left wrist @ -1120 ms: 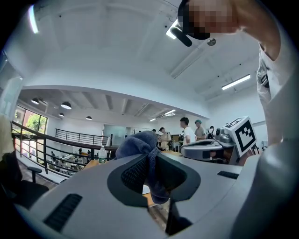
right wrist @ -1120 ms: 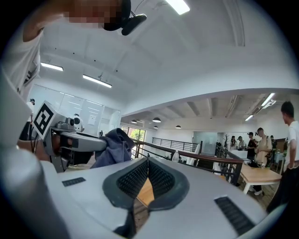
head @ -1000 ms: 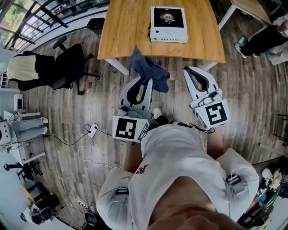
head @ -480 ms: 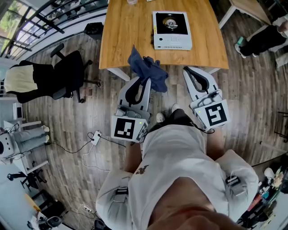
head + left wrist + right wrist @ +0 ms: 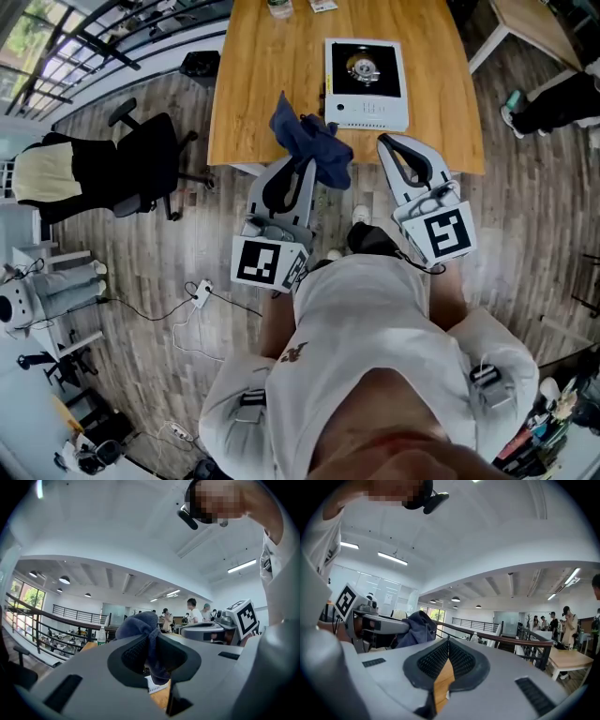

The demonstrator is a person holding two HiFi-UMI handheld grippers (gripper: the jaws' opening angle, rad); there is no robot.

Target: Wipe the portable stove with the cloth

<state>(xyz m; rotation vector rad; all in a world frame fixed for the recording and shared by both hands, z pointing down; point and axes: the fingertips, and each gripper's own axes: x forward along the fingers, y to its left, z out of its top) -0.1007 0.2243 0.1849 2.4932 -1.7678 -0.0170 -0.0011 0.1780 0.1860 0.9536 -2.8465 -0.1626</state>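
The portable stove (image 5: 366,82), white with a black top, sits on the wooden table (image 5: 262,84) near its right side. My left gripper (image 5: 305,161) is shut on a dark blue cloth (image 5: 311,141), which bunches over the table's near edge, left of the stove. In the left gripper view the cloth (image 5: 140,627) is pinched between the jaws (image 5: 151,644) and hangs down past them. My right gripper (image 5: 387,142) is shut and holds nothing, just short of the table edge below the stove. In the right gripper view its pads (image 5: 448,641) meet, and the cloth (image 5: 417,627) shows to the left.
A bottle (image 5: 279,7) stands at the table's far edge. A black office chair (image 5: 141,155) and a second chair with a cream cover (image 5: 45,167) stand left of the table. A power strip and cable (image 5: 200,292) lie on the floor. Another table (image 5: 539,19) is at the upper right.
Both grippers have moved forward towards the table together. The cloth, earlier hanging in front of the table edge, now reaches over it; the stove is nearer.
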